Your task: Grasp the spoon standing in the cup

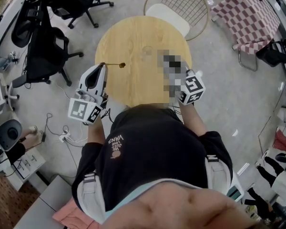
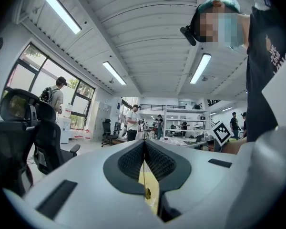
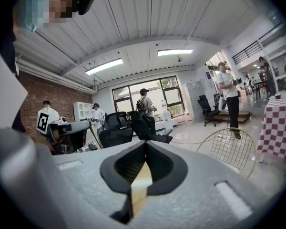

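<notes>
Black office chairs (image 1: 47, 51) on the floor at far left. Left gripper (image 1: 101, 66), white body with dark pads, sits at the left edge of the round light-wood table (image 1: 143, 80), clenched on the slim gold-handled spoon with a dark bowl (image 1: 115, 64). The left gripper view shows the pads pressed together with the thin handle pinched in the seam. From the jaw tips the spoon sticks out over the table's left part, bowl end pointing toward the middle. Whether the bowl touches the wood cannot be told. Right gripper (image 3: 145, 149) is at the table's near right edge and is clenched too: pads are together with nothing between them, only tan tabletop below. Its marker cube (image 1: 193, 88) is clear in the head view, its tips are blurred. Gold wire-back chair with white seat (image 1: 181, 4) stands behind the table. Red-and-white checked cloth (image 1: 250, 18) is far right.
</notes>
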Demonstrator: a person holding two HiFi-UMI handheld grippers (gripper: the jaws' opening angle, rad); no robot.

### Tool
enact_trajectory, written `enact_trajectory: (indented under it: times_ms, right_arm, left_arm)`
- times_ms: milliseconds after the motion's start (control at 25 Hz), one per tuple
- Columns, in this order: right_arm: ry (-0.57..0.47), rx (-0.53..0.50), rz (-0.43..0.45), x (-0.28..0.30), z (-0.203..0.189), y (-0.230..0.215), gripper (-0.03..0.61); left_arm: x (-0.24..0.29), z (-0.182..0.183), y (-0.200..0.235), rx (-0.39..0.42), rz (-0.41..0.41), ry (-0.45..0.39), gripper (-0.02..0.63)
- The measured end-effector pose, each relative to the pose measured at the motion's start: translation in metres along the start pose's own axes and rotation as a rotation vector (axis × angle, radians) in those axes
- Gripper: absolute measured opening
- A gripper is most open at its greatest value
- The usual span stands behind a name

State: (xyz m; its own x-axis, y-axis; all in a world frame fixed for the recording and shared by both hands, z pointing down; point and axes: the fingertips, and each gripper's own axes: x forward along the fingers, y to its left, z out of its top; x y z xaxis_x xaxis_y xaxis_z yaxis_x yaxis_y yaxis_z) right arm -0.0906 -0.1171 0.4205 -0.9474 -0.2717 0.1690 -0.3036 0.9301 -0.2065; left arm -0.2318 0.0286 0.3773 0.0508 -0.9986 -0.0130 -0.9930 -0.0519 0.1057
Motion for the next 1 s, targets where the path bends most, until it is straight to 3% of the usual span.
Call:
enact_trajectory:
  times_ms: [1000]
  right_arm:
    - [0.012, -0.012, -0.019, 0.0014, -0.0022, -0.004, -0.003]
  left_arm:
    - [0.0096, -0.0085, -0.0042, 0.01, -0.026, 0.024, 0.012]
